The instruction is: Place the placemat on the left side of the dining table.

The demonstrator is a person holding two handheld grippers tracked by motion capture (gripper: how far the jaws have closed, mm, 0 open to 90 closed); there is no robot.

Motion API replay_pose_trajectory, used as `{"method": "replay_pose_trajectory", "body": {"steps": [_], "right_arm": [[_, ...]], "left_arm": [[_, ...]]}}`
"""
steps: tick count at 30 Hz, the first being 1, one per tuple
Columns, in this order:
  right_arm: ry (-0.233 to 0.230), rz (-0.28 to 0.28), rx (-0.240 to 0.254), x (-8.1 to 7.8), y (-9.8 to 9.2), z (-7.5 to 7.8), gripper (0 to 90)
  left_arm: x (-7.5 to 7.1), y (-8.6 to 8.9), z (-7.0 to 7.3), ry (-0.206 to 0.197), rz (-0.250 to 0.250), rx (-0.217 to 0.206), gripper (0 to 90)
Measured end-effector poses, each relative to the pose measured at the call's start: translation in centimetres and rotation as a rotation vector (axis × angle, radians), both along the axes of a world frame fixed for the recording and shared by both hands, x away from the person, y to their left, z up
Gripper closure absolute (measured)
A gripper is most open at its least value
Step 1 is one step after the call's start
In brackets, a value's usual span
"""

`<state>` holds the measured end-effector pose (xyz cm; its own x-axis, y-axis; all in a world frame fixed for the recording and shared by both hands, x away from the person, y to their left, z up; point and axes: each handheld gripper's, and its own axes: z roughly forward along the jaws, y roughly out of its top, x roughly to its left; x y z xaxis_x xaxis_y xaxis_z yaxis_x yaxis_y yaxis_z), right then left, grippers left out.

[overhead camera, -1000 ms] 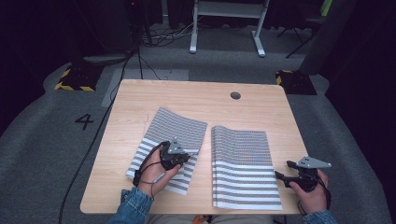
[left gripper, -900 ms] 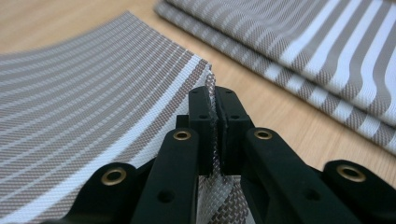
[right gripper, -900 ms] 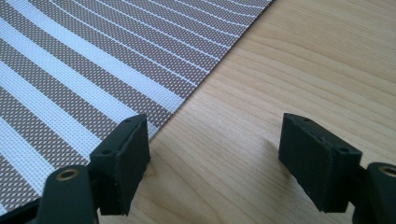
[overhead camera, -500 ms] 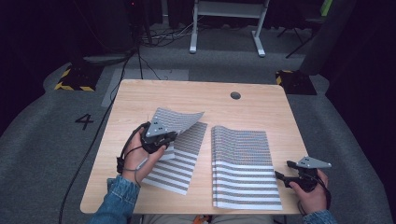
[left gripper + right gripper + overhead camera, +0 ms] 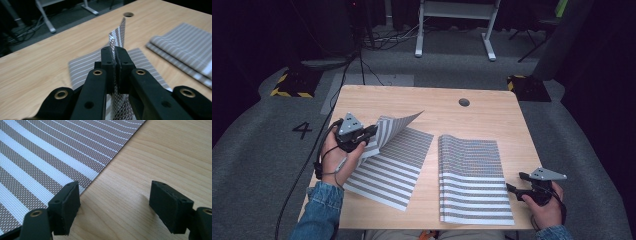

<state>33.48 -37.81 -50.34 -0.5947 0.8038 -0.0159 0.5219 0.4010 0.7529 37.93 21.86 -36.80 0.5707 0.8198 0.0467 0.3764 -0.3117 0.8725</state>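
Observation:
A grey-and-white striped mat [image 5: 388,172] lies on the left half of the wooden table [image 5: 447,117]. My left gripper [image 5: 370,133] is shut on one edge of it and holds that flap [image 5: 396,125] up off the rest. In the left gripper view the jaws pinch the mesh [image 5: 115,65] and the flap [image 5: 119,35] stands upright beyond them. A folded stack of like striped mats [image 5: 472,175] lies to the right. My right gripper [image 5: 517,182] rests open beside the stack's right edge, with bare wood between its jaws [image 5: 115,205] and the mat [image 5: 37,157] to their left.
A round cable hole [image 5: 464,102] sits in the table near its far edge. The folded stack [image 5: 185,47] appears at the right of the left gripper view. Dark floor, cables and a white stand's legs [image 5: 454,30] lie beyond the table.
My left gripper has moved up and toward the table's far left, carrying the mat's edge with it, so the flap now stands raised. The right gripper has stayed put.

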Motion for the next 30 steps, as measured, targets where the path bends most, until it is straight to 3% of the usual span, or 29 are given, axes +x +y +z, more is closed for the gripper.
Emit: {"method": "replay_pose_trajectory", "body": {"steps": [8, 11, 18, 20, 21, 23, 24, 26, 28, 30], "right_arm": [[0.0, -0.001, 0.001, 0.0, 0.0, 0.0, 24.6], [-0.001, -0.001, 0.0, 0.0, 0.0, 0.0, 24.6], [0.0, -0.001, 0.001, 0.0, 0.0, 0.0, 24.7], [0.001, -0.001, 0.001, 0.0, 0.0, 0.0, 24.7], [0.0, 0.0, 0.0, 0.0, 0.0, 0.0, 24.7], [0.001, -0.001, 0.001, 0.0, 0.0, 0.0, 24.6], [0.0, 0.0, 0.0, 0.0, 0.0, 0.0, 24.6], [0.001, -0.001, 0.001, 0.0, 0.0, 0.0, 24.6], [0.001, -0.001, 0.0, 0.0, 0.0, 0.0, 24.6], [0.0, -0.002, 0.001, 0.0, 0.0, 0.0, 24.6]], "left_arm": [[0.4, 4.6, -0.8, -0.013, 0.189, -0.009, 86.4], [0.5, 6.1, -1.3, -0.01, 0.237, -0.044, 86.4], [0.0, 8.6, -1.7, -0.014, 0.385, 0.006, 85.2], [-0.3, 9.2, -1.4, -0.019, 0.43, 0.0, 83.8], [-0.6, 9.5, -1.2, -0.022, 0.461, -0.017, 81.6], [-1.0, 9.7, -0.6, -0.056, 0.505, -0.023, 68.6], [-1.2, 9.7, -0.2, -0.096, 0.533, -0.027, 61.1], [-1.4, 9.3, 0.5, -0.132, 0.543, -0.029, 45.9], [-1.5, 8.2, 1.0, -0.152, 0.52, -0.005, 41.1], [-1.3, 6.7, 1.3, -0.149, 0.454, -0.018, 40.9]]}}
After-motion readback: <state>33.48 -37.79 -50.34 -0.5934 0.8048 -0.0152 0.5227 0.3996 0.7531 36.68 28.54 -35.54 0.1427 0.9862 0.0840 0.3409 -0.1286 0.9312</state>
